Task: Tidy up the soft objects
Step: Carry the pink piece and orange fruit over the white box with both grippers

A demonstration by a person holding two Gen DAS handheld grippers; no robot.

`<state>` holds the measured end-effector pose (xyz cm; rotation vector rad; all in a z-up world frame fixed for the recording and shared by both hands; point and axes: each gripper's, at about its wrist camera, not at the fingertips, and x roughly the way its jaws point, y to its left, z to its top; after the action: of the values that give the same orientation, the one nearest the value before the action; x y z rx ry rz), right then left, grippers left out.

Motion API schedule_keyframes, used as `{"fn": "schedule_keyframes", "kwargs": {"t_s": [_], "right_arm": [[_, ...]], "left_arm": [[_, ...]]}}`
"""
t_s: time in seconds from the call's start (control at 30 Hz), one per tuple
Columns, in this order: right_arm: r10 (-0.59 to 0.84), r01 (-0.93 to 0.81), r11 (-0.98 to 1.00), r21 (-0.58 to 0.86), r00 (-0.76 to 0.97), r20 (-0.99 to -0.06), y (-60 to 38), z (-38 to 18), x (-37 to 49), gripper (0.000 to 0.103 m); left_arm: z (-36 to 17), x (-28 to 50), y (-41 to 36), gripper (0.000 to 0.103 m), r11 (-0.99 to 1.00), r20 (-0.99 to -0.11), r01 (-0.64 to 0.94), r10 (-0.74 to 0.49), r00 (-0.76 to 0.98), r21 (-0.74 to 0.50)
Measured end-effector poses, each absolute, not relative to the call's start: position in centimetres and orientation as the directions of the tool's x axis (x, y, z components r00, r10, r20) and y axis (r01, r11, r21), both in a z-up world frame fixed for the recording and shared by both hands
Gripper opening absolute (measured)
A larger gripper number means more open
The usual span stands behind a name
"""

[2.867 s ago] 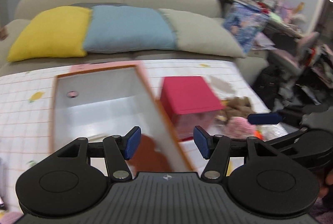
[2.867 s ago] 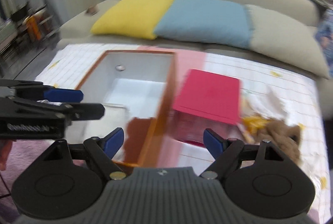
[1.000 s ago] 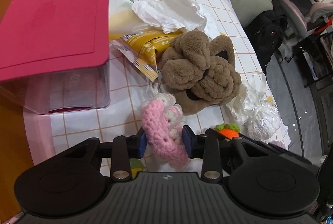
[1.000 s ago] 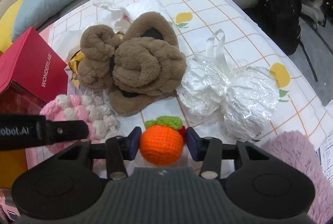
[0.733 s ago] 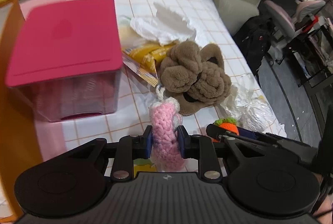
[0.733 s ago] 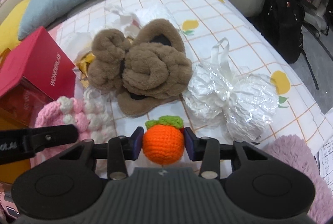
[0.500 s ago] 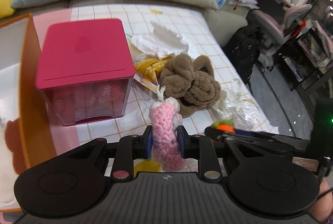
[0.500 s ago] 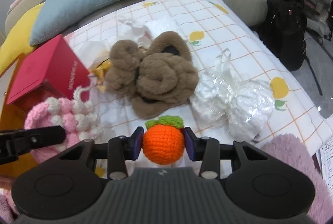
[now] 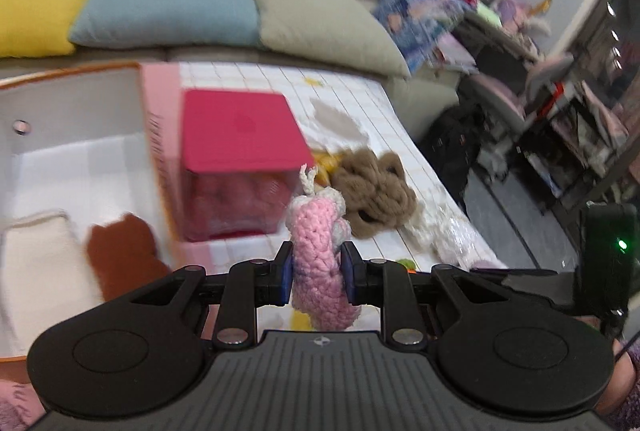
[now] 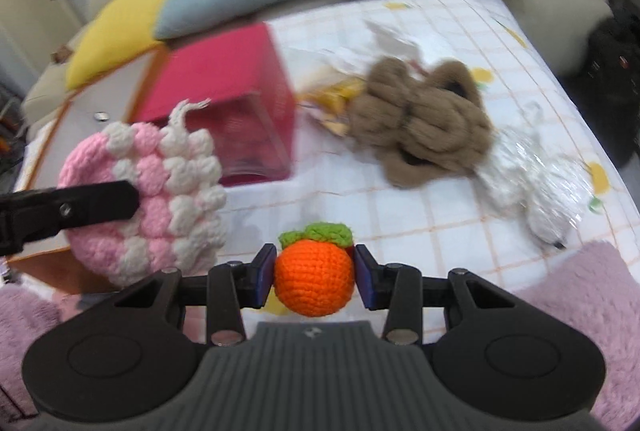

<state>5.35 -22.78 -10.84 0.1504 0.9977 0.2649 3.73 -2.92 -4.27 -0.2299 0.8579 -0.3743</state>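
While the left gripper (image 9: 316,277) stays clamped on the pink crochet piece (image 9: 320,255), the right gripper (image 10: 315,277) pinches the orange crochet fruit (image 10: 314,279) above the checked tablecloth (image 10: 400,215).

Pink-white crochet piece (image 9: 318,259) and orange crochet fruit (image 10: 314,279), both lifted.

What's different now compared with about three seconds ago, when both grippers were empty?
The left gripper has closed on the pink and white crocheted piece and the right gripper on the orange crocheted fruit; both are lifted off the checked tablecloth. The left jaws have just tightened. The brown plush toy, red-lidded box and orange-rimmed bin stayed put.
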Motion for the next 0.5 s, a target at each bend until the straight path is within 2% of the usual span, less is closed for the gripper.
{"fn": "schedule_keyframes", "kwargs": {"t_s": [0.27,0.5], "right_arm": [[0.439,-0.413,0.885,0.215,0.586,-0.68,-15.7,-4.8,5.4,0.041],[0.474,-0.607,0.793,0.052,0.561,-0.678,-7.6,-3.4,8.7,0.041]], "left_arm": [[-1.7,3.1,3.5,0.027,0.949,-0.626,0.087,-0.268,0.732,-0.304],[-3.0,5.3,7.7,0.027,0.96,-0.672,-0.037,-0.167,0.722,-0.278]]}}
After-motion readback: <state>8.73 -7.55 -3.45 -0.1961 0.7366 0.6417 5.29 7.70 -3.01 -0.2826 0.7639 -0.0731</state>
